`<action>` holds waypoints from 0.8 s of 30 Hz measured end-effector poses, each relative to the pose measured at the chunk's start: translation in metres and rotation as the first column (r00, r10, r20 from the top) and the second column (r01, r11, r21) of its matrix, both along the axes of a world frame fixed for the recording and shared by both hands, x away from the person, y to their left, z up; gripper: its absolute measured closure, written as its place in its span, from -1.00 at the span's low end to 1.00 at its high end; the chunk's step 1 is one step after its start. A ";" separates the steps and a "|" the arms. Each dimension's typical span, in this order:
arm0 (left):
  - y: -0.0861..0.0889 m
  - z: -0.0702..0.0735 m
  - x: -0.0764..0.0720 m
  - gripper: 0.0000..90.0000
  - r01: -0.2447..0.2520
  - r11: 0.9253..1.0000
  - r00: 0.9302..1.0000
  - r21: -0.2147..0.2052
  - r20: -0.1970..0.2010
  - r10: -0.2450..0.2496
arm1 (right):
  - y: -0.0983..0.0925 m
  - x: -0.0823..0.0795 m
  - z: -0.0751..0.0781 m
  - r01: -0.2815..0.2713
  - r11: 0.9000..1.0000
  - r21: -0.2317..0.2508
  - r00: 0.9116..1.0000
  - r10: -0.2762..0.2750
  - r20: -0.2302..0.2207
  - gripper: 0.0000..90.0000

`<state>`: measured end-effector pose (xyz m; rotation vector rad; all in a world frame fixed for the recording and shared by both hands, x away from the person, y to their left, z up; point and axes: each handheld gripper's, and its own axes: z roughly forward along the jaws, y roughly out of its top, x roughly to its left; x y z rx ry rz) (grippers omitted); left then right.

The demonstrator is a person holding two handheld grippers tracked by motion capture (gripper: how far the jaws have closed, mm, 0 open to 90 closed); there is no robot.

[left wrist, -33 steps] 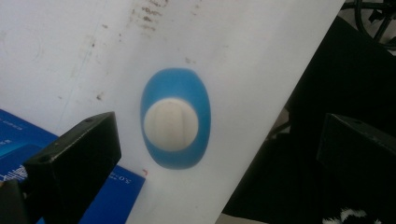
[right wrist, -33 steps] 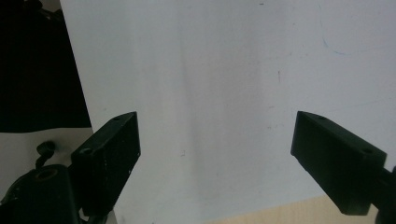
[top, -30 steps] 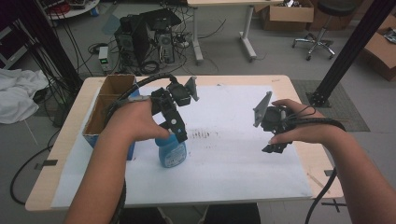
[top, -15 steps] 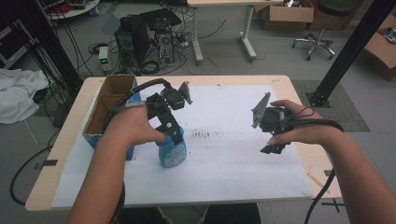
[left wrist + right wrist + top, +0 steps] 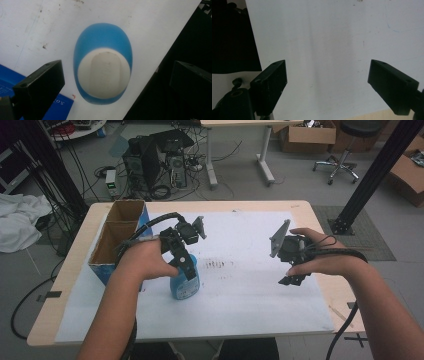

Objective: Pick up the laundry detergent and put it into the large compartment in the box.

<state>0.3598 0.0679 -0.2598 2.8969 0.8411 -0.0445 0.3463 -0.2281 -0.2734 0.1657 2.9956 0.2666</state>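
A blue bottle [image 5: 183,289] with a white top stands on the white paper sheet [image 5: 240,300], left of centre. My left gripper [image 5: 188,268] hangs straight over it, pointing down, jaws open. In the left gripper view the bottle [image 5: 102,35] sits between and below the two spread jaws of the left gripper [image 5: 117,72], apart from both. My right gripper [image 5: 293,279] is held above the paper on the right side, also pointing down. Its view shows the right gripper [image 5: 328,67] wide open over bare paper with nothing between the jaws.
An open cardboard box [image 5: 122,227] with a blue side stands at the table's left edge, close to the bottle; its blue side [image 5: 60,110] shows beside my left jaw. Dark smudges [image 5: 220,265] mark the paper at centre. The near table edge [image 5: 367,116] lies close under the right gripper.
The left hand and its gripper have shifted slightly left and down over the bottle. The right gripper has hardly moved.
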 end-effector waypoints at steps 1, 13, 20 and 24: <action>0.000 -0.001 0.001 -1.00 0.000 1.000 1.000 0.001 0.001 0.000 | 0.000 0.000 0.000 0.000 1.000 -0.001 1.000 0.000 0.000 -0.65; 0.006 -0.019 0.005 -1.00 -0.006 1.000 1.000 0.006 -0.018 0.006 | 0.001 -0.002 -0.003 0.005 1.000 -0.003 1.000 -0.005 -0.004 -0.65; 0.005 -0.028 0.006 -1.00 -0.001 1.000 1.000 0.006 -0.024 0.002 | 0.000 -0.002 -0.004 0.008 1.000 0.003 1.000 -0.008 -0.006 -0.65; 0.004 -0.029 0.006 -1.00 0.004 1.000 1.000 0.009 -0.021 -0.004 | 0.001 -0.001 -0.006 0.004 1.000 0.002 1.000 -0.004 -0.010 -0.65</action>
